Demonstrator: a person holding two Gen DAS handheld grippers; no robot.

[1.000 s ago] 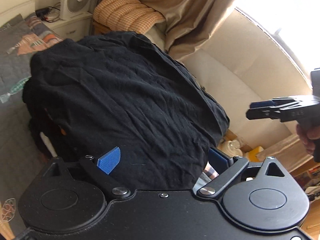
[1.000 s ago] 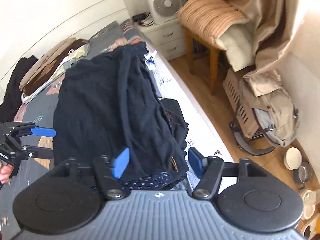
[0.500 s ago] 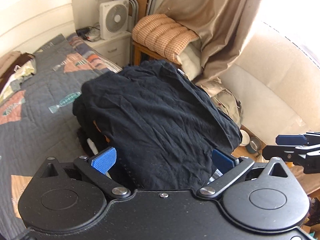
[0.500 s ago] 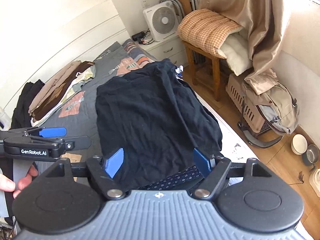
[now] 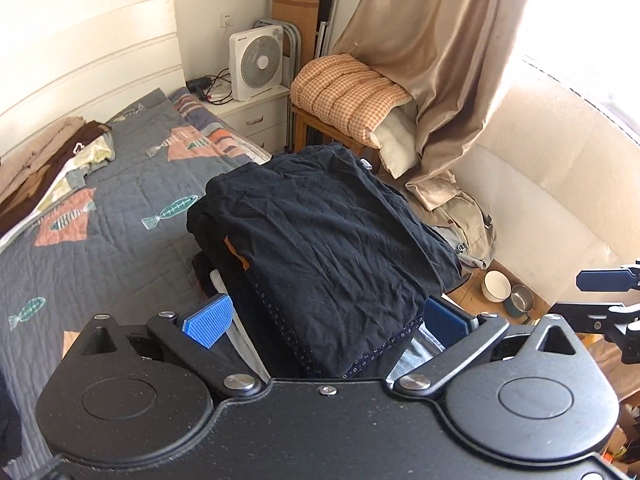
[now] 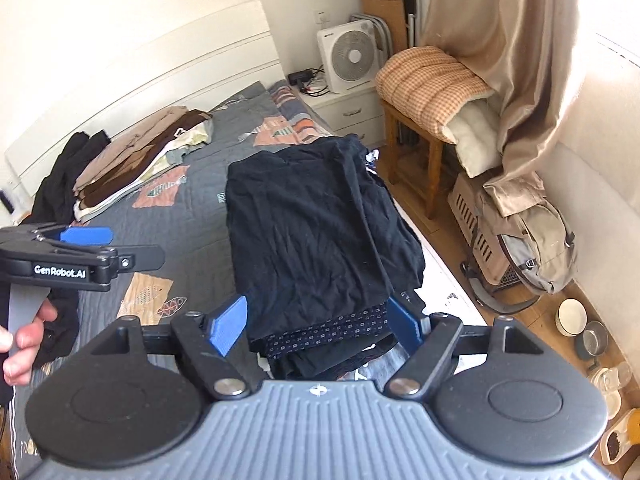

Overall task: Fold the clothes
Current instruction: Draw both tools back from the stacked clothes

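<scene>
The left gripper (image 5: 326, 322) stood with its jaws spread wide, having just finished opening, and the near end of the stack of dark folded clothes (image 5: 324, 232) showed between the blue pads (image 5: 208, 320) without either pad pressing on it. The right gripper (image 6: 316, 326) was also open, a little less wide, its jaws having just been opening too; the same stack (image 6: 316, 232) appeared between its pads, which stood clear of the cloth on both sides. Neither gripper had hold of anything.

In the right wrist view the left gripper appeared from the side at the left edge, with a hand (image 6: 24, 344) wrapped around its grip. In the left wrist view the fingers of the right gripper reached in at the right edge.

The stack lay on the near part of the bed (image 5: 100, 248), close to the edge facing the floor. A black garment lay on top, with a dark dotted piece (image 6: 332, 332) showing beneath it at the near end.

On the floor beside the bed stood some bowls (image 6: 572, 316), and next to them a backpack (image 6: 536, 248) leaned against a pet carrier (image 6: 472, 216).

Farther up the grey fish-patterned quilt, a second pile of brown and beige clothes (image 6: 140, 160) lay near the white headboard (image 6: 160, 64), with a black garment (image 6: 64, 184) just beside it. Beyond the bed, a white fan (image 5: 258, 64) stood on a nightstand (image 5: 256, 116). A checked cushion (image 5: 348, 96) rested on a wooden chair next to it, and a tan curtain (image 5: 432, 60) hung behind.
</scene>
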